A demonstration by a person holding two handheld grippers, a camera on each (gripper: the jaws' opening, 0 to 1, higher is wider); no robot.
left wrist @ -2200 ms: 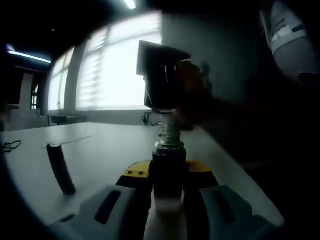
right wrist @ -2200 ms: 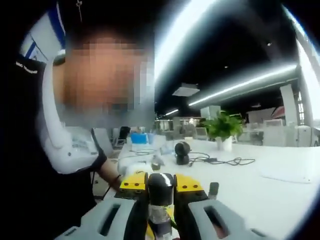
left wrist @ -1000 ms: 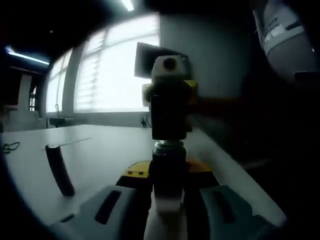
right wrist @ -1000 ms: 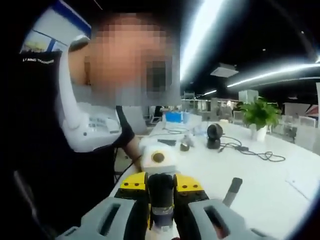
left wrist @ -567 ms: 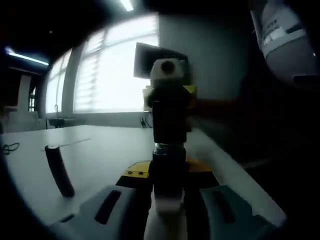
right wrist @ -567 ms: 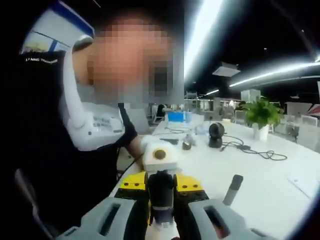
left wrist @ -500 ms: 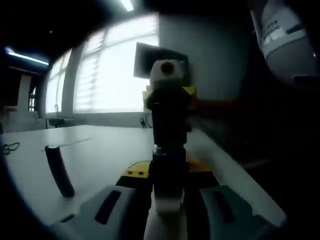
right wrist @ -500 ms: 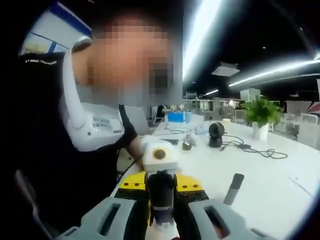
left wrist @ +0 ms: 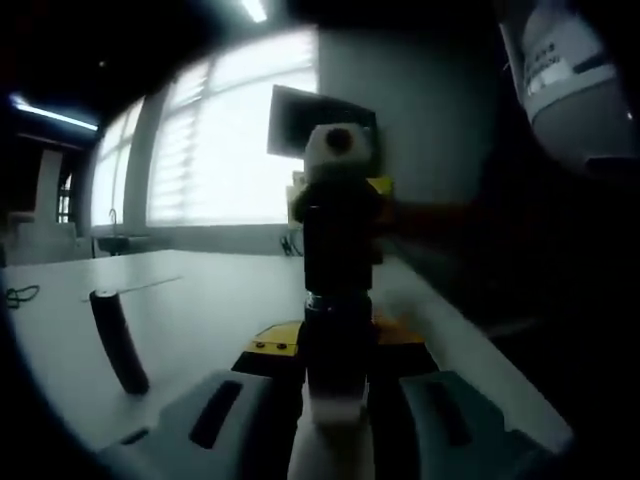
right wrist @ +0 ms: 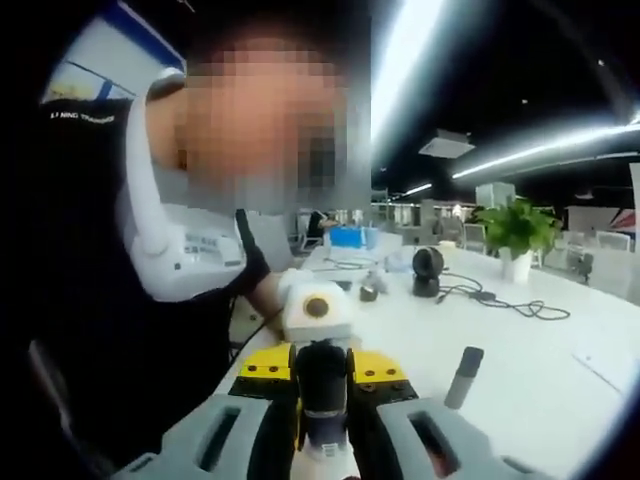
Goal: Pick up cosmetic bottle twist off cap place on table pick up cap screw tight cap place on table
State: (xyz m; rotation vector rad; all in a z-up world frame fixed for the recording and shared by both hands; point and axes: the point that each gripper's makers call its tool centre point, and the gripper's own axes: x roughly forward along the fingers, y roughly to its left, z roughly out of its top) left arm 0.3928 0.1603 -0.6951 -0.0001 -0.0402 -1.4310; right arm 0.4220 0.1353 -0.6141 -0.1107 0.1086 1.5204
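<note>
In the left gripper view, the left gripper (left wrist: 337, 385) jaws clamp the cosmetic bottle (left wrist: 337, 350) above the tabletop (left wrist: 200, 300); the cap (left wrist: 338, 250) sits on its neck. In the right gripper view, the right gripper (right wrist: 322, 400) jaws pinch that cap (right wrist: 322, 385). Judging so, tightening is underway; setting down remains.

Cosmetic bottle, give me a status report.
Left gripper shut on bottle. Right gripper shut on cap, cap seated on the bottle neck. Dark stick on the table, clear of both.

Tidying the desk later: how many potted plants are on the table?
1. A potted plant stands at the far right of the white table in the right gripper view; others may be hidden.
</note>
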